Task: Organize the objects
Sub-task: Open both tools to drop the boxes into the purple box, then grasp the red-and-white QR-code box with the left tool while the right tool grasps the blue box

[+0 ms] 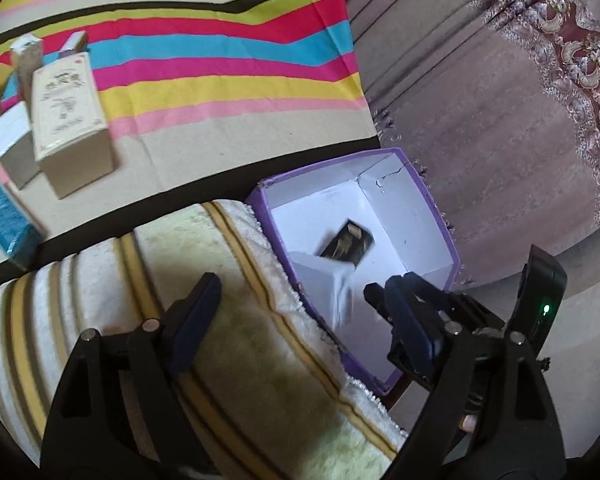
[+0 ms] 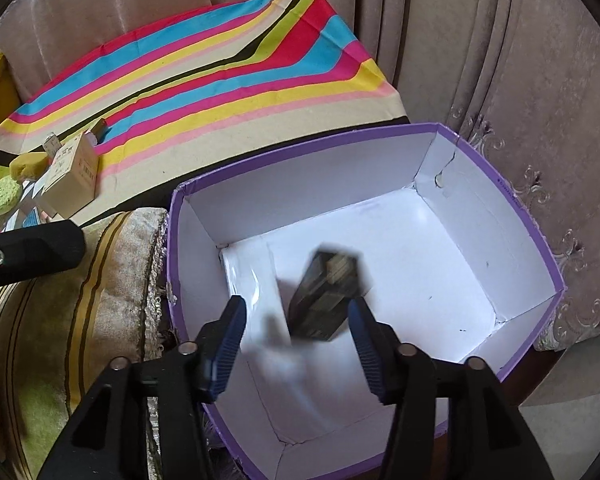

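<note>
Striped cloth (image 1: 204, 60), illegibly printed carton (image 1: 66, 116)

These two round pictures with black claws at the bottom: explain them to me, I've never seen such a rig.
A person holds a two-finger clamp in each hand, each with a wide-angle camera looking along its fingers. One picture is from the left hand-held gripper, open over a fluffy striped towel. The other is from the right hand-held gripper, open above a purple box. A small dark box, blurred, is inside it, gripped by neither. More boxes, including a cream carton, wait on the striped cloth. The other clamp shows at each picture's edge.
</note>
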`<state>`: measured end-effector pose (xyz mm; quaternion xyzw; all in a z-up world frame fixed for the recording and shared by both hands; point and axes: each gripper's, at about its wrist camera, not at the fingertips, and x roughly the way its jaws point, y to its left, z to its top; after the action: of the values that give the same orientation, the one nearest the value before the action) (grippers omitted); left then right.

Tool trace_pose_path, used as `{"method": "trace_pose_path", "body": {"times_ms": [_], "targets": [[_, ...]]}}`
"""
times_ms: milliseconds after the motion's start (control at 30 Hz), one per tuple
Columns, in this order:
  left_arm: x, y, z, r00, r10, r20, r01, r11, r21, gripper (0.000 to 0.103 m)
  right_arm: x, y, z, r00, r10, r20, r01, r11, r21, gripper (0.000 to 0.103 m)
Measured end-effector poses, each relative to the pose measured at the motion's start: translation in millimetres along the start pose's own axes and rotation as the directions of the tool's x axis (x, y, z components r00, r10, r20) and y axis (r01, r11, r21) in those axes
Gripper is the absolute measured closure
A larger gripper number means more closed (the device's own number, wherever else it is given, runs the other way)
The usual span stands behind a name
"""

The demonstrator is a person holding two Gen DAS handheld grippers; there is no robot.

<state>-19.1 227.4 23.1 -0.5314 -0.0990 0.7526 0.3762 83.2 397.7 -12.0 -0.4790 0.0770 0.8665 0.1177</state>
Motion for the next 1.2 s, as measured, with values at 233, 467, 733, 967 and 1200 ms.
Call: {"method": "trace_pose_path", "body": {"times_ms": [233, 467, 733, 967, 1200], "targets": [[-43, 27, -13, 0.994, 0.073, 0.087, -0.070, 0.997, -0.034, 0.017, -14, 13, 5, 0.999, 0.011, 0.034, -0.010, 1.000, -0.025, 0.032], [-87, 58, -31, 0.975, 0.142, 0.171, -0.130, 0.988, -0.079, 0.017, -20, 35, 7, 0.999, 0.036, 0.040, -0.033, 0.998, -0.058, 0.029], [-134, 103, -59, 0.943, 0.248, 0.224, -0.214, 0.963, -0.165, 0.017, -24, 68, 7, 0.997, 0.076, 0.025, -0.073, 0.991, -0.109, 0.025], [-169, 141, -75, 0.902, 0.358, 0.242, -0.309, 0.926, -0.216, 0.017, -24, 113, 11, 0.994, 0.104, 0.017, -0.099, 0.974, -0.201, 0.024], [-180, 179, -72, 0.873, 0.447, 0.195, -0.386, 0.878, -0.284, 0.017, -17, 157, 17, 0.987, 0.161, -0.018, -0.160, 0.952, -0.260, 0.022]]}}
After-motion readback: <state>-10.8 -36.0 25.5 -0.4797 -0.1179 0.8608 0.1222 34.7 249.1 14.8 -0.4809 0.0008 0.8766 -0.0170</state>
